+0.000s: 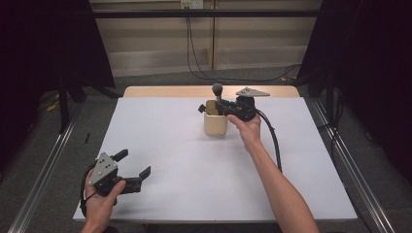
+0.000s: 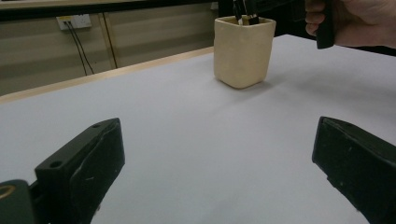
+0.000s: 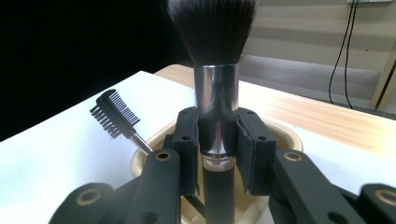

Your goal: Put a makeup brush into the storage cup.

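A cream square cup (image 1: pixel 215 124) (image 2: pixel 243 51) (image 3: pixel 280 135) stands on the white table toward the back middle. My right gripper (image 1: pixel 217 105) (image 3: pixel 217 154) hovers over it, shut on a makeup brush (image 3: pixel 215 88) (image 1: pixel 217 90) with a silver ferrule and dark bristles, held upright with its handle down in the cup. A small black comb brush (image 3: pixel 114 114) (image 1: pixel 201 108) leans out of the cup's left side. My left gripper (image 1: pixel 135 166) (image 2: pixel 217 163) rests open near the table's front left corner, nothing between its fingers.
The white table sheet (image 1: pixel 194 165) lies on a wooden tabletop whose far edge (image 1: pixel 184 91) shows at the back. Cables (image 1: pixel 194 58) hang down the wall behind. Metal rails (image 1: pixel 43 174) run along both sides of the table.
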`<state>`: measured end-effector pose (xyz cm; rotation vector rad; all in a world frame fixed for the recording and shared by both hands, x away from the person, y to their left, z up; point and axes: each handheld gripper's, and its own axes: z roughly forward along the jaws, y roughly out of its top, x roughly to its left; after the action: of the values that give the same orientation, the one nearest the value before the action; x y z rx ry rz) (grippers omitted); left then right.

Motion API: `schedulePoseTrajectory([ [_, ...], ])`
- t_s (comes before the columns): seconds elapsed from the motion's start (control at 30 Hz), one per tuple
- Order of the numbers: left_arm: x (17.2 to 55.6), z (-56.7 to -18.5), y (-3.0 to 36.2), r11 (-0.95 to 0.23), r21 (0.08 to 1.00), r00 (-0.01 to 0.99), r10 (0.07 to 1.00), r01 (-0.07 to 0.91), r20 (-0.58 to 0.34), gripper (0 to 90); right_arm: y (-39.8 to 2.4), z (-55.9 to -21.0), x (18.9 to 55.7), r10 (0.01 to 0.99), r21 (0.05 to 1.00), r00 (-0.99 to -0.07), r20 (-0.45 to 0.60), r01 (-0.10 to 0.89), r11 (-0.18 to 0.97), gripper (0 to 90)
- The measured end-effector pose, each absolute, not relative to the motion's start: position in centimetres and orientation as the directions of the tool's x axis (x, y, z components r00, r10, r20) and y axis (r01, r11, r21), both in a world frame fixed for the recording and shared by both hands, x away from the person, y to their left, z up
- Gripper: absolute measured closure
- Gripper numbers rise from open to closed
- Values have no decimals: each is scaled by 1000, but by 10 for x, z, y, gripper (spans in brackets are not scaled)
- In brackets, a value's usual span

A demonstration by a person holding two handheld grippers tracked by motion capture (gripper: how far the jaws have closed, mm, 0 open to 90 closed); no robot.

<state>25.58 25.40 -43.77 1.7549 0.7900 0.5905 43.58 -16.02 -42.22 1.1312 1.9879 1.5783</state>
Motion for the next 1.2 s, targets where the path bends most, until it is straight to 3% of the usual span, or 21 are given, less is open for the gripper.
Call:
schedulePoseTrajectory([
  [0.43,256,-438,254,-209,952,658,753,224,11,24,-162,-422,436,769,922,-609,194,381,68,710],
  [0.57,256,-438,254,-208,952,658,753,225,9,24,-164,-423,436,776,922,-600,195,383,64,669],
  [0.97,256,-438,254,-206,952,659,752,225,7,24,-166,-422,432,785,928,-594,176,367,70,502],
  [1.2,257,-439,255,-202,952,653,757,229,3,23,-167,-422,429,788,930,-591,170,360,70,335],
])
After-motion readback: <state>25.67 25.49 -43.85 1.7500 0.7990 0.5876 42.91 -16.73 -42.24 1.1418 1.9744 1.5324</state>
